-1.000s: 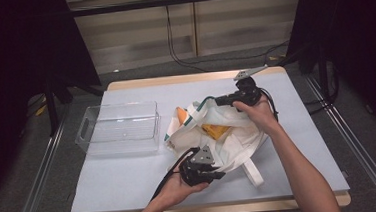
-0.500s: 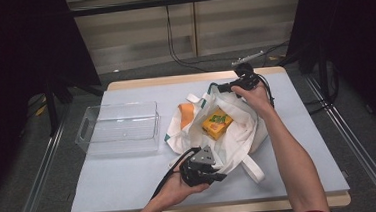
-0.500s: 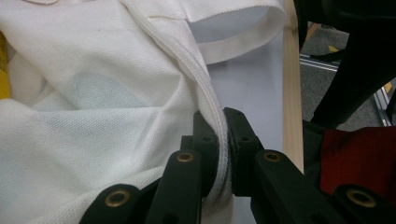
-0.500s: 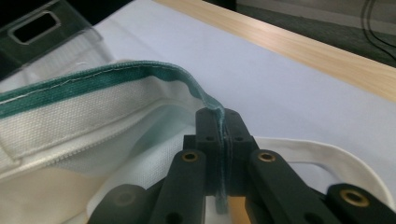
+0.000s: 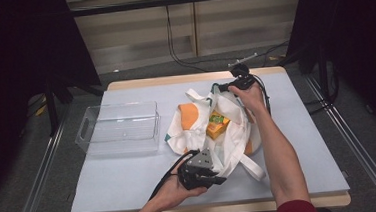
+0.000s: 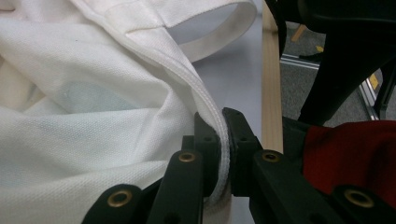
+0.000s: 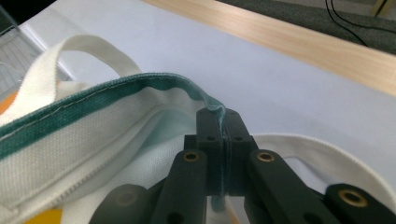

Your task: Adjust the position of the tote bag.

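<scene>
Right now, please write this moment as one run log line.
left gripper: shut on bag rim | right gripper: shut on bag rim | bag: held open | carton: inside

Even overhead light falls on the table (image 5: pixel 130 175) in the high view, leaving it bright while the room's sides sink into near black. Shadows under the white bag (image 5: pixel 228 133) are soft and short. The clear bin (image 5: pixel 120 128) carries faint glints. In both gripper views the near black jaws are slightly soft, the cloth weave is crisp, and the far background blurs
</scene>
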A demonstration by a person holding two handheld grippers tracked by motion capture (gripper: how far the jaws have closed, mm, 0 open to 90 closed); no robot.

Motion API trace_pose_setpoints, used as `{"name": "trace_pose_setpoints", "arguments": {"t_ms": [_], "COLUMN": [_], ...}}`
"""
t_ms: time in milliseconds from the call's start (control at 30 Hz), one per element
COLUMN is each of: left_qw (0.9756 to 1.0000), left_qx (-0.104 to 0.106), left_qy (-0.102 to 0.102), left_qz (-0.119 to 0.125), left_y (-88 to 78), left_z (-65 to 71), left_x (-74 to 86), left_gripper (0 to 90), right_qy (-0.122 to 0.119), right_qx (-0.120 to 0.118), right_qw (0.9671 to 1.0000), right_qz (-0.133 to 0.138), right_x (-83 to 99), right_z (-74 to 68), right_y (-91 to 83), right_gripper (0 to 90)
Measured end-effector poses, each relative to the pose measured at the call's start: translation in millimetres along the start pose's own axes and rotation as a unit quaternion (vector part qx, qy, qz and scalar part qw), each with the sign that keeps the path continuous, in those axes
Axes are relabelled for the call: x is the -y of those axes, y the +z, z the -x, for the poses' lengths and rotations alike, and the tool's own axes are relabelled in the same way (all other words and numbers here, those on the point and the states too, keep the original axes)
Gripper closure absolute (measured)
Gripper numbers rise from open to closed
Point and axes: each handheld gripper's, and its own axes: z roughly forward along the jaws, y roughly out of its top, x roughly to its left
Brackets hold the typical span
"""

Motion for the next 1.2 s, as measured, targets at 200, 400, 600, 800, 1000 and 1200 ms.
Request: {"name": "trace_pose_setpoints", "arguments": {"t_ms": [200,400,600,800,1000,1200], "left_qw": [1.0000,0.9998,0.9989,0.9977,0.9956,0.9920], "left_qx": [0.002,0.012,0.009,-0.006,-0.034,-0.057], "left_qy": [0.005,-0.011,-0.031,-0.043,-0.049,-0.057], "left_qz": [-0.005,0.010,0.033,0.052,0.072,0.097], "left_y": [-1.8,-3.3,-6.8,-15.2,-32.7,-47.9], "left_z": [0.7,-0.5,-5.3,-10.0,-17.6,-24.3], "left_x": [0.7,1.1,2.7,1.4,1.1,-2.8], "left_gripper": [85.8,85.7,79.1,65.2,60.6,58.0], "right_qy": [0.016,0.015,-0.008,-0.023,-0.027,-0.029], "right_qx": [0.011,0.025,-0.006,-0.020,-0.032,-0.035], "right_qw": [0.9998,0.9996,0.9994,0.9979,0.9961,0.9933], "right_qz": [-0.002,-0.001,0.034,0.057,0.078,0.106], "right_x": [11.4,13.0,16.0,19.6,25.7,41.0], "right_z": [10.6,10.0,-0.6,-10.1,-16.6,-26.7], "right_y": [9.4,10.3,-1.4,-18.7,-37.9,-61.4], "right_gripper": [87.7,87.7,80.2,67.9,55.2,41.5]}}
